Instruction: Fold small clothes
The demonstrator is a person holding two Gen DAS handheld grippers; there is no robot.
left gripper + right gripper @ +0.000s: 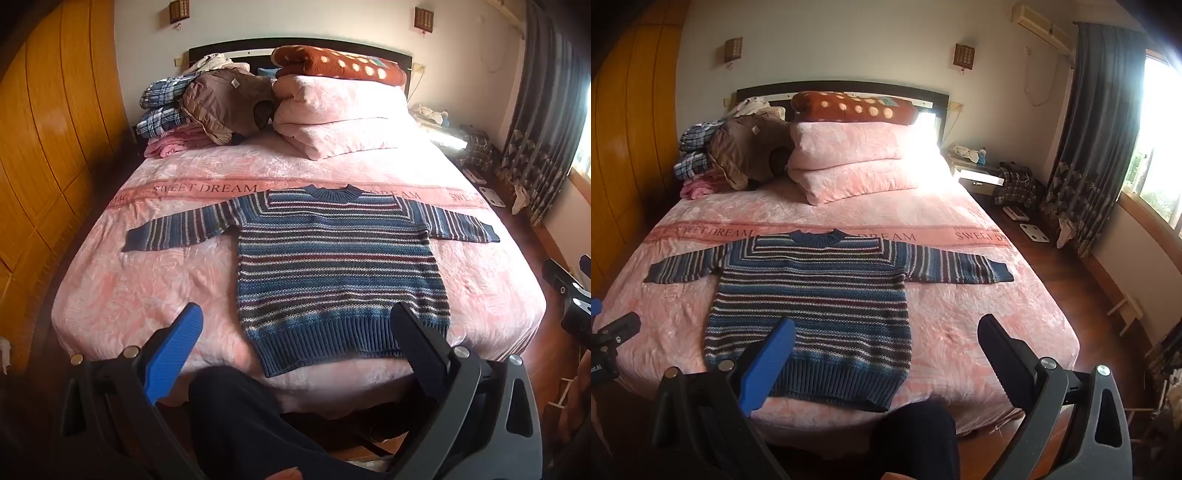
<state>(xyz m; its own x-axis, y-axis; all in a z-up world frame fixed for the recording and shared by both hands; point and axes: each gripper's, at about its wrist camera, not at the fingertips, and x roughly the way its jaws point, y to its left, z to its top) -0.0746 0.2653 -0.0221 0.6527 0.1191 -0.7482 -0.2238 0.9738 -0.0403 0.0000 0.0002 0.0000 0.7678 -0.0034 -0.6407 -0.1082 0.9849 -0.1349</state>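
Sweater flat (pillows beyond).

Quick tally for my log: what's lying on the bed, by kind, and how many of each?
Striped sweater, spread flat: 1
Folded pink quilt: 1
Red dotted blanket: 1
Brown jacket: 1
Plaid folded items: 2
Pink folded garment: 1
Total: 7

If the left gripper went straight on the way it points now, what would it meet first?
Probably the striped sweater lying flat on the bed: the open left gripper frames its hem. Depth is unclear.
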